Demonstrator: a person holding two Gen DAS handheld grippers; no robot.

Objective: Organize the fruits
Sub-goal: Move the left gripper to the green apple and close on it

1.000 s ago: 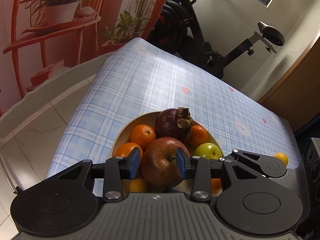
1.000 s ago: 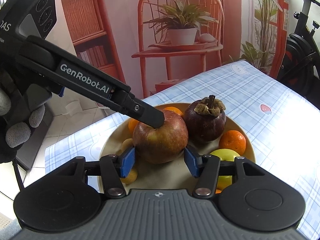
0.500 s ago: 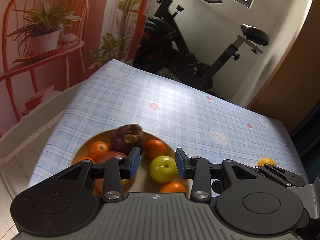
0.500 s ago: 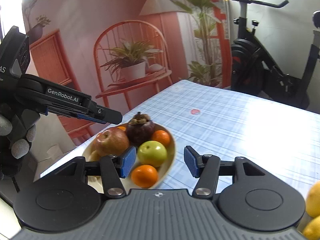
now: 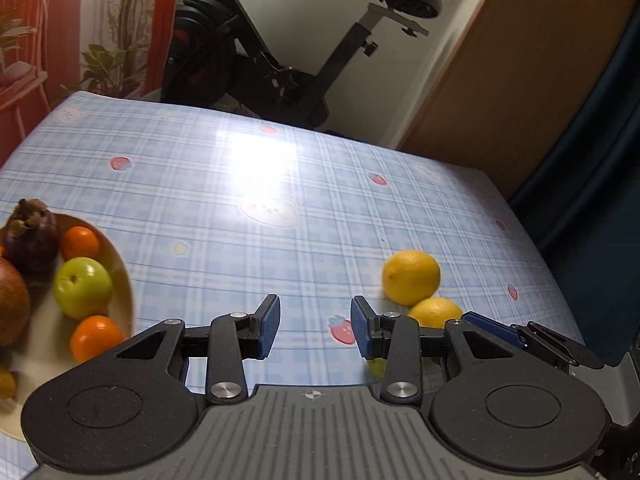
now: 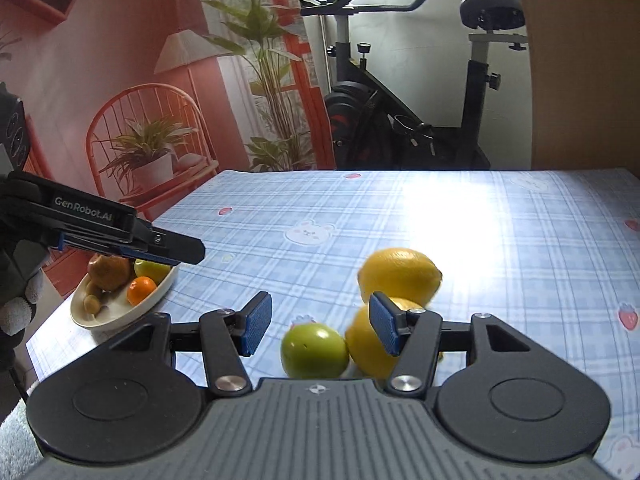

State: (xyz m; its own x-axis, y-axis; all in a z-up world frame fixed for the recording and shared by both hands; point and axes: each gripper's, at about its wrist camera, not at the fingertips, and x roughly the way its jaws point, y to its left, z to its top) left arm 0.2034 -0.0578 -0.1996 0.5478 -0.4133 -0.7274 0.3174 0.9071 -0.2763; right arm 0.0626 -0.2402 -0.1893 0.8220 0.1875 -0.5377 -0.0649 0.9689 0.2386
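While both jaws stand spread and empty, right gripper point(image 6: 316, 322) should straddle green apple point(image 6: 314, 351) at six o'clock; left gripper point(image 5: 315, 326) waits.

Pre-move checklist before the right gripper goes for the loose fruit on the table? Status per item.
1. Right gripper empty: ok, jaws apart, nothing between the pads.
2. Left gripper empty: ok, only tablecloth shows in the gap.
3. Target reachable: ok, green apple lies on the table just ahead of the right gripper, low in the gap.
4. Neighbours clear: not ok, the near lemon sits against the apple, partly behind the right pad; the far lemon is just behind it.
5. Bowl has room: cannot tell, already piled with fruit.
6. Left gripper out of the right one's path: ok, off to the side by the bowl.
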